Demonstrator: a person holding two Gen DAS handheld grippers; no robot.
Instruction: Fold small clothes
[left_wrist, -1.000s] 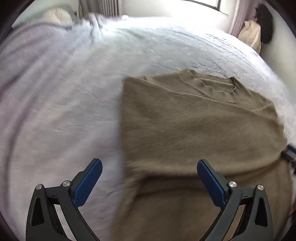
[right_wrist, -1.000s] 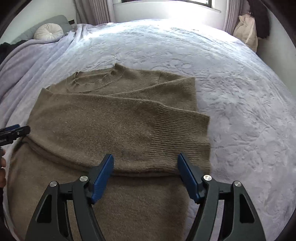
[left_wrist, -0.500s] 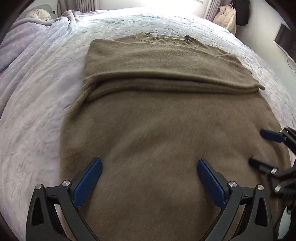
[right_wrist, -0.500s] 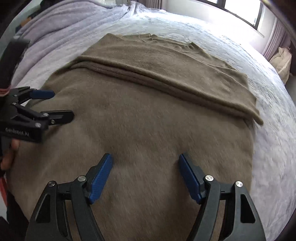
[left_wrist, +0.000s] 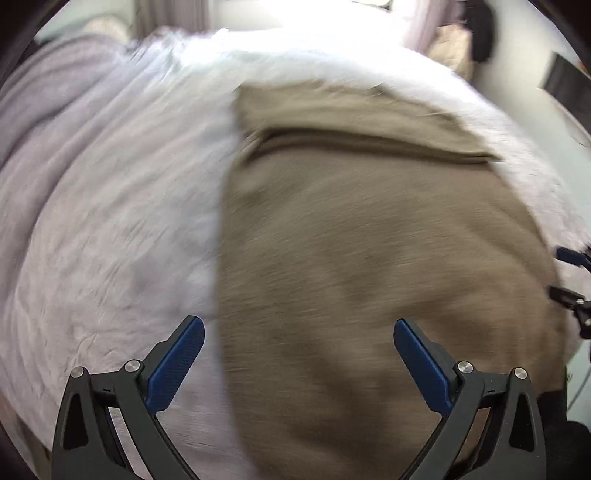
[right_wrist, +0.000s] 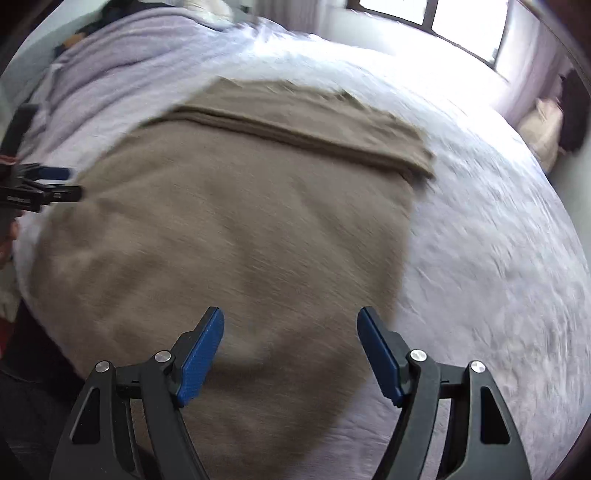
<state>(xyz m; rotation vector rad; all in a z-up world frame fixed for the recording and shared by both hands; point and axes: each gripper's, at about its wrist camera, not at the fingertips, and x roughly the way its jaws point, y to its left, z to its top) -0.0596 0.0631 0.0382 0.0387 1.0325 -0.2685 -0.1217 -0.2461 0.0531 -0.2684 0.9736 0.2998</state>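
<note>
A brown knitted sweater (left_wrist: 369, 240) lies flat on the pale lilac bed, its sleeves folded across the upper part as a band (right_wrist: 303, 129). My left gripper (left_wrist: 299, 332) is open and empty, hovering over the sweater's lower left edge. My right gripper (right_wrist: 290, 325) is open and empty above the sweater's (right_wrist: 229, 229) lower right part. The right gripper shows at the right edge of the left wrist view (left_wrist: 570, 277); the left gripper shows at the left edge of the right wrist view (right_wrist: 48, 184). Both views are motion-blurred.
The bedspread (right_wrist: 498, 240) surrounds the sweater. A lilac blanket (right_wrist: 122, 62) is heaped at the far left of the bed. A window (right_wrist: 465, 22) and a beige bag with a dark garment (right_wrist: 554, 122) stand beyond the bed's far right.
Both grippers have pulled back toward the sweater's hem and moved apart, the left toward its left edge, the right toward its right edge. Both stay open. The sweater has not moved.
</note>
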